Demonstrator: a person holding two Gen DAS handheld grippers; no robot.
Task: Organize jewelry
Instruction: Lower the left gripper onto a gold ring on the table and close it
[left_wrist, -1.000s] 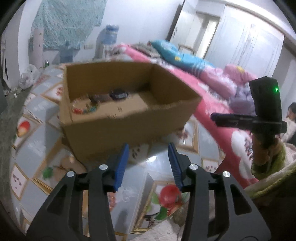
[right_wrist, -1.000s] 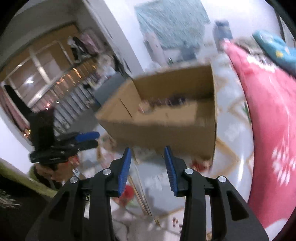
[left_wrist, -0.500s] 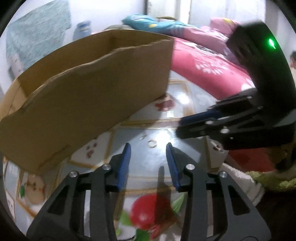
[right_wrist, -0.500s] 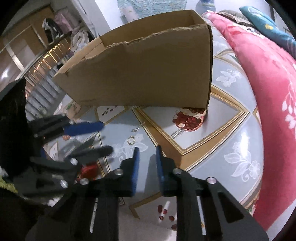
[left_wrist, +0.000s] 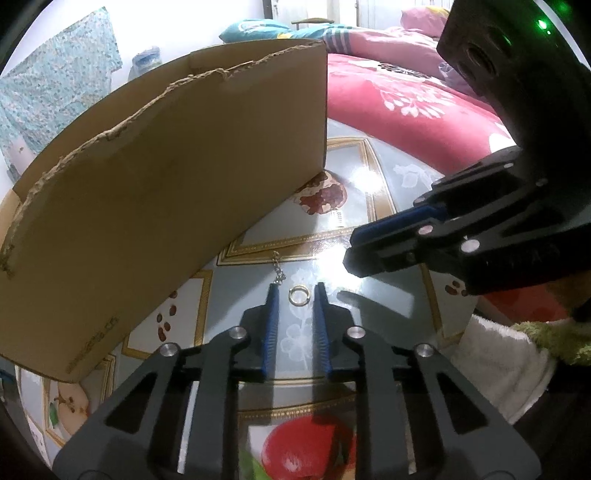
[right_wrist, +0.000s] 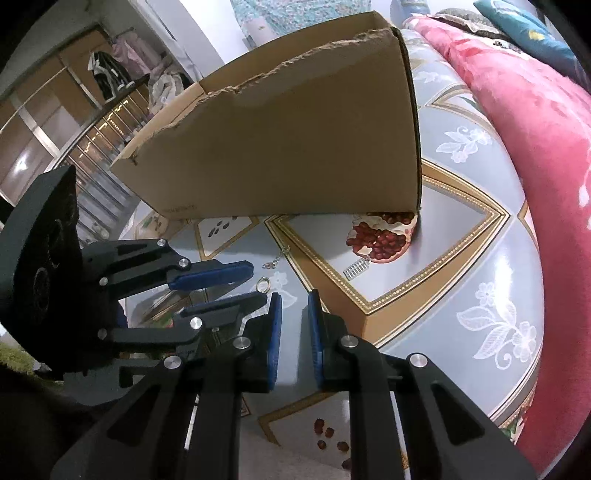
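Note:
A small gold ring (left_wrist: 298, 295) lies on the patterned tablecloth, right between the tips of my open left gripper (left_wrist: 295, 290); it also shows in the right wrist view (right_wrist: 263, 284). A thin silver chain earring (left_wrist: 277, 271) lies just beyond the ring, toward the cardboard box (left_wrist: 155, 192). A small silver comb-like piece (right_wrist: 356, 267) lies by the printed pomegranate. My right gripper (right_wrist: 293, 297) hovers low over the cloth, to the right of the ring, jaws a narrow gap apart and empty. The box's inside is hidden.
The cardboard box (right_wrist: 295, 147) stands just behind the jewelry. A red floral bedspread (right_wrist: 535, 122) runs along the right side of the table. The right gripper's body (left_wrist: 480, 236) hangs close to the right of the left gripper.
Both grippers have dropped from above the box down to the tabletop in front of it. The left fingers now straddle the gold ring. The right jaws have narrowed.

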